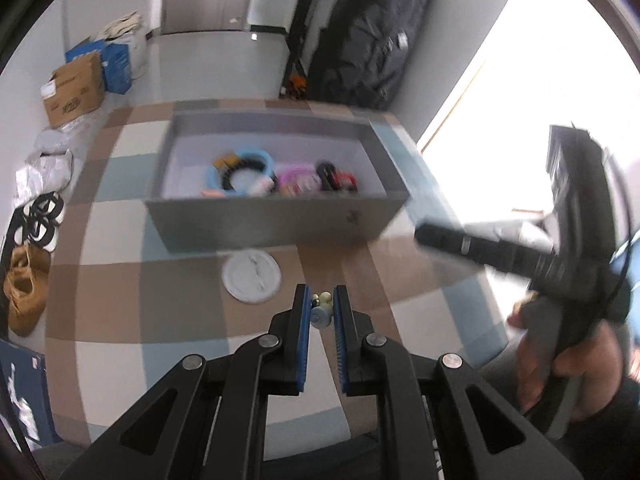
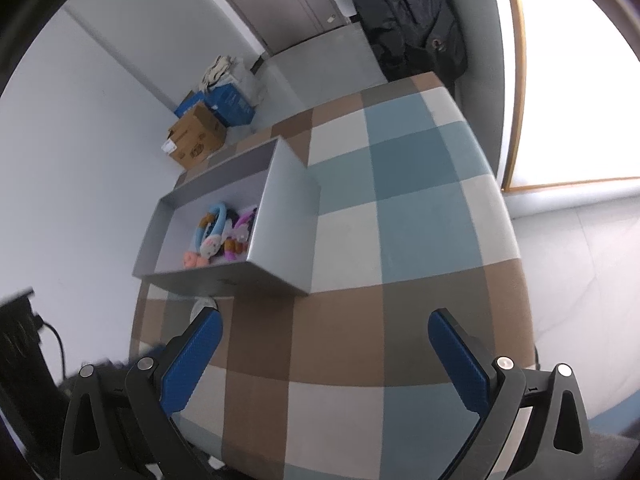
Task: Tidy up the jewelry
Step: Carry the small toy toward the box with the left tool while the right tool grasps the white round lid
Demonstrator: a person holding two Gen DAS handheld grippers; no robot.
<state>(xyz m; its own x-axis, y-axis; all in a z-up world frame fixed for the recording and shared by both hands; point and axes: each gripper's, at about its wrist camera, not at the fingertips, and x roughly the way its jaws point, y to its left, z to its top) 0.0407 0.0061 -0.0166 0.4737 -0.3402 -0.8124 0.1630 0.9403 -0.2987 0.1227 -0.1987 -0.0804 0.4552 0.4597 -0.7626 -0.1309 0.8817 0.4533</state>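
1. Jewelry piece, small, pale blue with cream beads (image 1: 321, 311): pinched between the blue-padded fingers of the left gripper (image 1: 322, 300), near the fingertips, above the checked brown, blue and cream tablecloth (image 1: 120, 280). Exact kind of piece too blurred to tell.
2. Left gripper jaws: drawn in to a narrow gap, pads pressing on the piece from both sides.
3. Open grey rectangular box (image 1: 276, 220): straight ahead of the left fingertips, on the far side; long axis running left to right across the line of the fingers. Coloured bands and trinkets (image 1: 256, 172) already piled inside, toward the middle.
4. White round lid or dish (image 1: 251, 276): flat on the cloth between fingertips and near box wall, slightly left.
5. Right gripper (image 2: 324, 344): jaws spread wide, nothing between them; box lies far and to the left (image 2: 288, 216), well apart.
6. Judgement: left hand nearer; coming move likely forward and over the near wall, then release above the pile.
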